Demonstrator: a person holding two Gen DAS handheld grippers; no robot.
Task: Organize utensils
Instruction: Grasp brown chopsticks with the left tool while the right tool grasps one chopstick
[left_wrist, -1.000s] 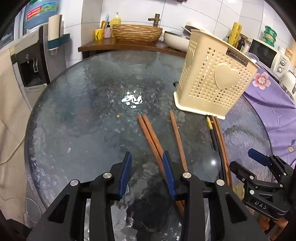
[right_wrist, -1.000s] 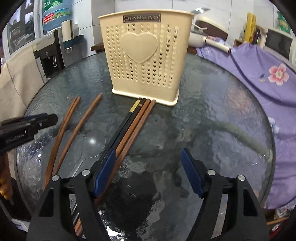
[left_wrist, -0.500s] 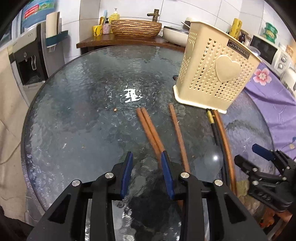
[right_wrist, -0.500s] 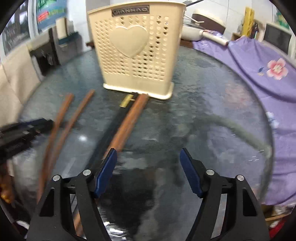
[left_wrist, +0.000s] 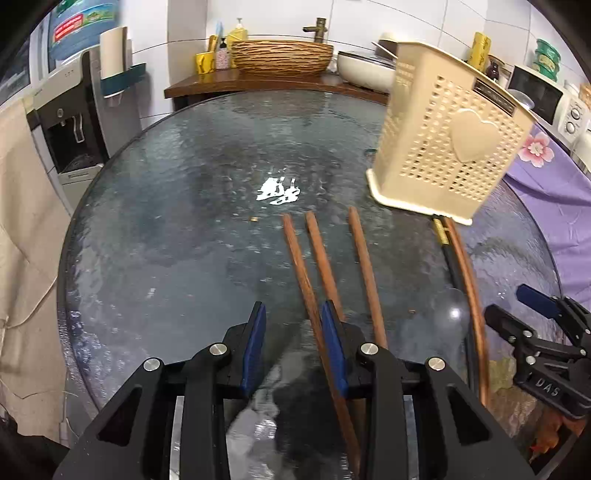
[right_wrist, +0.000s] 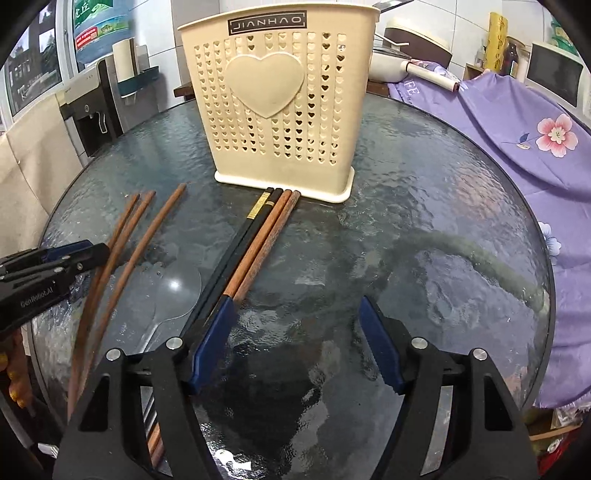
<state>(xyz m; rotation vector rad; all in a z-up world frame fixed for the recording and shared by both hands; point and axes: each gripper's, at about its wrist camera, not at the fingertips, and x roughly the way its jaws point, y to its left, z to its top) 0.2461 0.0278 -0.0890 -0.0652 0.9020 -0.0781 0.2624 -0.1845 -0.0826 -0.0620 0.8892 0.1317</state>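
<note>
Tools both spread, empty: left tool (left_wrist: 293, 325), right tool (right_wrist: 297, 314) over chopsticks (right_wrist: 258, 236).

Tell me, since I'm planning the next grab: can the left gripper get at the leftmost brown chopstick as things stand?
Probably yes. The left gripper is open, and the leftmost brown chopstick lies bare on the glass table, running just inside its right finger, with nothing lying over it.

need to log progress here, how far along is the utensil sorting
Nothing looks done: no utensil is visibly in the cream perforated plastic holder, though its inside is hidden. Both the left gripper and the right gripper are open and empty. Left on the glass table: three loose brown wooden chopsticks, the black and brown chopstick bundle, and a clear plastic spoon.
</note>
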